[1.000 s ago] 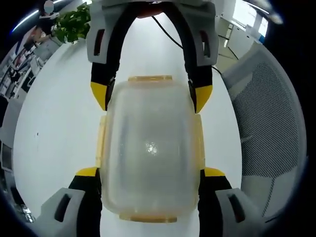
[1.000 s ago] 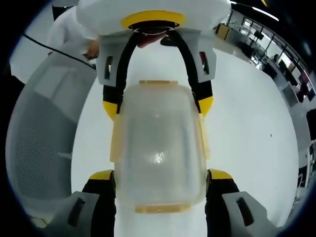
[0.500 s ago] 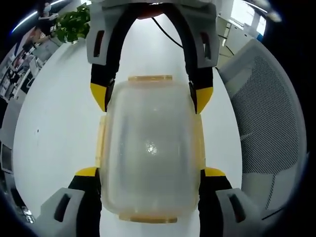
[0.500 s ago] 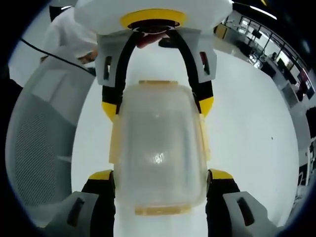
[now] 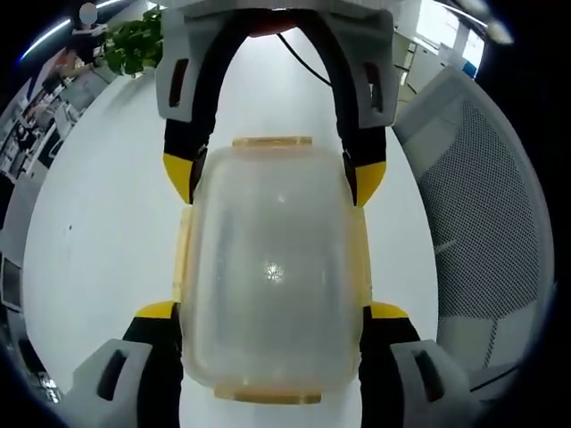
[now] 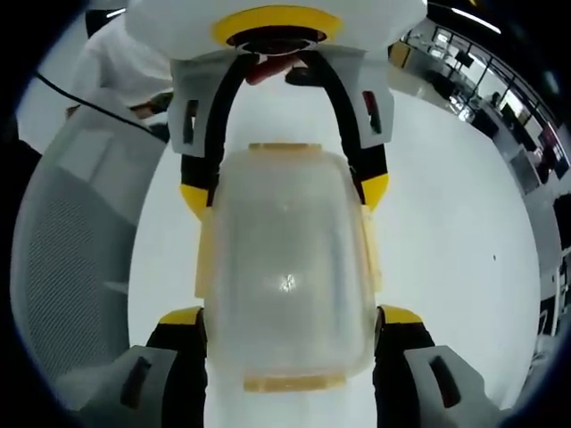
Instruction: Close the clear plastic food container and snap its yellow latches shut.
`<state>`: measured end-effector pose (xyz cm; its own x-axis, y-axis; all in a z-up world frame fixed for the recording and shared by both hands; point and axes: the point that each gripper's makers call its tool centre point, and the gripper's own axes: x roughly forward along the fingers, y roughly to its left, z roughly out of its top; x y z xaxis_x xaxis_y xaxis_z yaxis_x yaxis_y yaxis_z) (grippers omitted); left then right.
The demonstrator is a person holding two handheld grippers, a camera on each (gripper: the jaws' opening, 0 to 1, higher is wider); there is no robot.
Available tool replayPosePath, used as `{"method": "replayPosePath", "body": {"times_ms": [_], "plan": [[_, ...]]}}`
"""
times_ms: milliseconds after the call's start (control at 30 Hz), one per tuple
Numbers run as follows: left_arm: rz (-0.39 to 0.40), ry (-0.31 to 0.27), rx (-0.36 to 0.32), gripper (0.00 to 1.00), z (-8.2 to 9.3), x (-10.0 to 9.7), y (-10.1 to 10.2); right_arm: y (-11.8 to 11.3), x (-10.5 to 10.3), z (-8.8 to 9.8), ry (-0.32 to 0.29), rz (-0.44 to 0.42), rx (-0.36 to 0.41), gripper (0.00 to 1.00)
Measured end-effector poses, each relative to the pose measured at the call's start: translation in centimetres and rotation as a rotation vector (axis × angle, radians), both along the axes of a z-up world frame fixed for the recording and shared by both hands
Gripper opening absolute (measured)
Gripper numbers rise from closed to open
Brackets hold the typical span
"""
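Note:
The clear plastic food container [image 5: 272,267] lies on the white table [image 5: 98,205] with its lid on, seen from above. Pale yellow latches show on its far edge [image 5: 271,141], near edge [image 5: 268,395] and both long sides. My left gripper [image 5: 272,312] clasps the container's near end, its yellow-tipped jaws pressed against the side latches. From the opposite end my right gripper [image 5: 273,176] holds it the same way. In the right gripper view the container [image 6: 285,267] sits between the right gripper [image 6: 290,316] below and the left gripper [image 6: 284,193] above.
A grey mesh office chair [image 5: 482,205] stands close beside the table, also seen as the chair [image 6: 62,241]. A black cable [image 5: 303,58] runs across the table behind the right gripper. A green plant [image 5: 134,40] stands far off. A person's white sleeve [image 6: 125,62] shows behind.

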<state>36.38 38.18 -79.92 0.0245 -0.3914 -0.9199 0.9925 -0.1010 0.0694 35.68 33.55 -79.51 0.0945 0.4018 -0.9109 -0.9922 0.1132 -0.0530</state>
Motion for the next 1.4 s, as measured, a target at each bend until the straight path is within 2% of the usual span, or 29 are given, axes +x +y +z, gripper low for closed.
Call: {"method": "replayPosePath", "body": {"times_ms": [467,800,1133,1400], "plan": [[0.001,0.009,-0.024,0.83,0.0,0.4,2.1,2.3,0.3,-0.3,0.004,-0.007,-0.022,0.79],[0.007,0.014,-0.030,0.83,0.0,0.5,3.9,4.2,0.5,-0.3,-0.003,-0.009,-0.010,0.80],[-0.004,0.021,-0.049,0.84,0.0,0.8,4.8,5.4,0.8,-0.5,-0.007,-0.026,-0.023,0.81],[-0.001,0.006,0.003,0.84,-0.2,0.7,4.8,5.4,0.8,-0.3,-0.020,-0.029,0.013,0.81]]}}
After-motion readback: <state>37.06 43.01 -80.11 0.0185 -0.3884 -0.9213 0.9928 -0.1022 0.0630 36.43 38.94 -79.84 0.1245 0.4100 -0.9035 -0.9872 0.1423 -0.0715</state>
